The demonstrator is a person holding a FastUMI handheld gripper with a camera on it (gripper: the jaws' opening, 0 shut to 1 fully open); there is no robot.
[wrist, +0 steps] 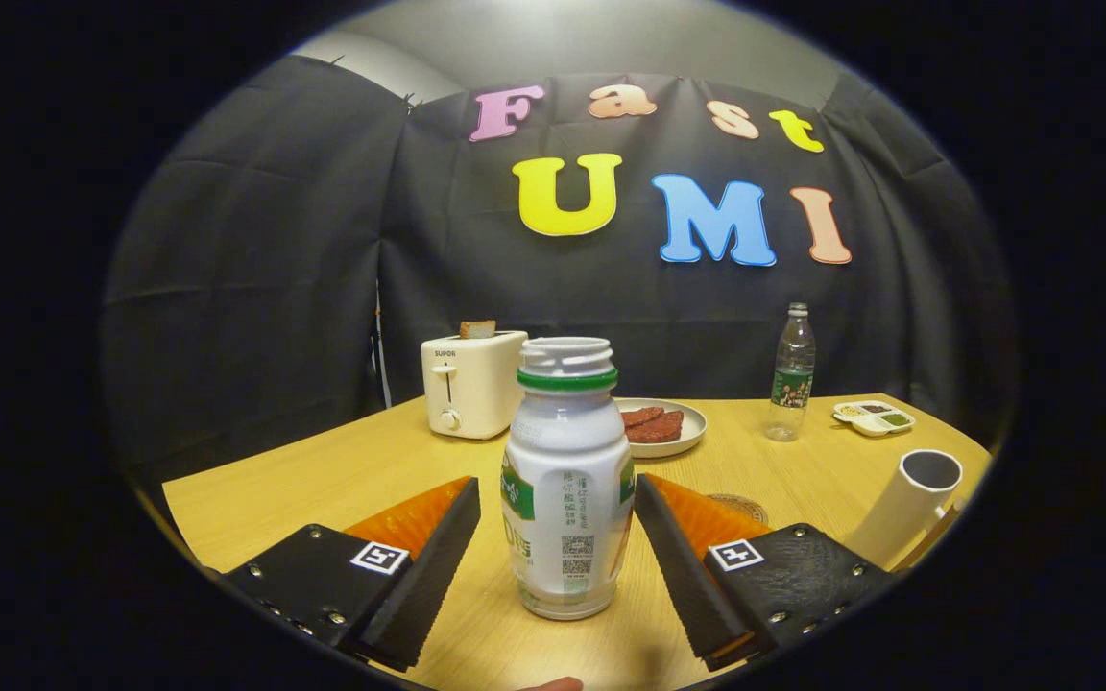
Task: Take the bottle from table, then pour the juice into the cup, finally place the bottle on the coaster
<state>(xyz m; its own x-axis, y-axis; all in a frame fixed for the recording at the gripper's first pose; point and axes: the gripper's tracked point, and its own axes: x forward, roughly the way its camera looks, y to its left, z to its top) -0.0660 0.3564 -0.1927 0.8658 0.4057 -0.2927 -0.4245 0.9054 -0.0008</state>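
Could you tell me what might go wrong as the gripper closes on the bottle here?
1. The bottle stands uncapped between the open gripper fingers; an uneven squeeze could tip it and spill juice.
2. The right finger looks nearer the bottle, so it may nudge it first.
3. The cup stands near the table edge.

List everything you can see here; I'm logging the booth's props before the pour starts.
bottle: 1, white with a green neck ring, uncapped, upright on the table between the fingers
table: 1, light wood
toaster: 1, cream, far side of the table beyond the bottle, a slice of toast sticking out of its slot
plate: 1, pale, behind the bottle, holding reddish slices
water bottle: 1, clear with a green label, beyond the plate
dish: 1, white, divided, beside the water bottle
cup: 1, white, dark inside, at the table's edge past one finger
coaster: 1, brown, round, partly hidden behind one finger
gripper: 1, open, fingers either side of the bottle; one looks close against it, the other is apart
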